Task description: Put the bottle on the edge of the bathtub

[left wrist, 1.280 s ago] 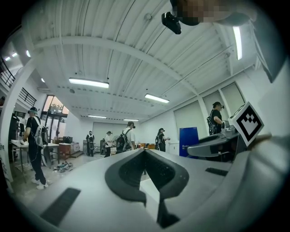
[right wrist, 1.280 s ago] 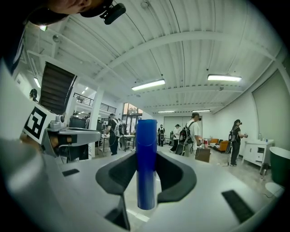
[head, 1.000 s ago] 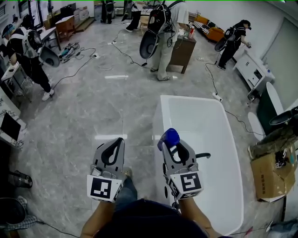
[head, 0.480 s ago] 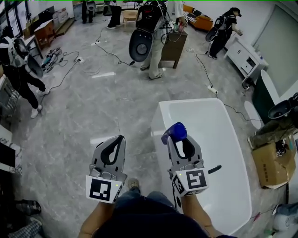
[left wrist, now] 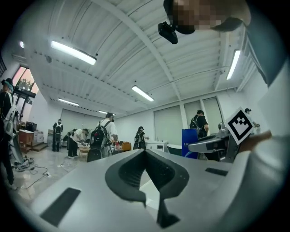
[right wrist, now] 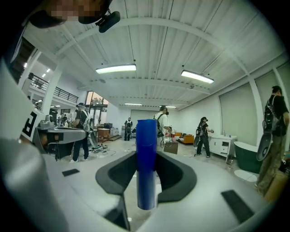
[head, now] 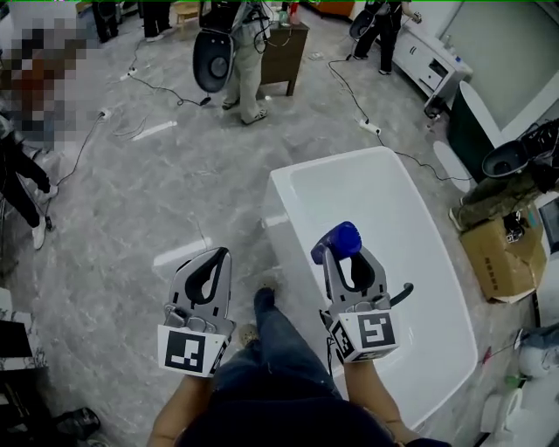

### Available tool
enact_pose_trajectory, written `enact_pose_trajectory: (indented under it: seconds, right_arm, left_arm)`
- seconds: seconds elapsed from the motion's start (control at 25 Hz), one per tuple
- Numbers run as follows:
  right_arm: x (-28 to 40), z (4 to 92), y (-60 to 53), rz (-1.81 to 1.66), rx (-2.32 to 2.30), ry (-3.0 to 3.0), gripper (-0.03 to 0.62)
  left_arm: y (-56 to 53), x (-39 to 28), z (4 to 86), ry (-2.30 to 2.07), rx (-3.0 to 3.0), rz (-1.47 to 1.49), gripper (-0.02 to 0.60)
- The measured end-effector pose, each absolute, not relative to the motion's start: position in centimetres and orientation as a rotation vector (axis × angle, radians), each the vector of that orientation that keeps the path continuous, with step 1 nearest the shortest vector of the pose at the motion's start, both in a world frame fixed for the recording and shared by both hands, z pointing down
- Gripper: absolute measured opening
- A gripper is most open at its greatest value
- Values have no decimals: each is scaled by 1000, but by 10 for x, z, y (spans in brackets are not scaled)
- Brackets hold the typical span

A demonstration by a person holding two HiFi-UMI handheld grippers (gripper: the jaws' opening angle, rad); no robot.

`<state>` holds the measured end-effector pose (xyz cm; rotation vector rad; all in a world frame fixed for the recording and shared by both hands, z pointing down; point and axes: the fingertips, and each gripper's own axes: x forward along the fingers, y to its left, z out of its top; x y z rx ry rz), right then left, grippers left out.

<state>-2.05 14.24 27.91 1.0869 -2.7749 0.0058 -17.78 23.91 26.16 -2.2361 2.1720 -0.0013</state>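
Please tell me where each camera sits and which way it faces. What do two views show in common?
Head view: on the person's head, facing steeply down at the bathtub; shows forearms, left gripper, right gripper.
Left gripper view: on that gripper, looking along its shut, empty jaws, tilted up toward the ceiling; the person's head above.
Right gripper view: on that gripper, looking along jaws gripping the blue bottle, also tilted up.
Shared: head and right gripper views show the bottle.

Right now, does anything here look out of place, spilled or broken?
Nothing is spilled or broken. The odd sight is a white bathtub standing free on an open workshop floor, with loose cables trailing across it farther off.
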Motion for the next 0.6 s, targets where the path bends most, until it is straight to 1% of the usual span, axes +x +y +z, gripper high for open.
enact_pose_trajectory:
  seconds: [0.36, 0.6]
  right_arm:
    - [2, 307, 75, 48, 1239, -2688, 152]
    - [-12, 328, 7, 93, 1296, -2652, 152]
  left_arm:
    - [150, -159, 288, 2025, -2401, -45, 23]
    - [63, -166, 295, 1922, -2507, -42, 23]
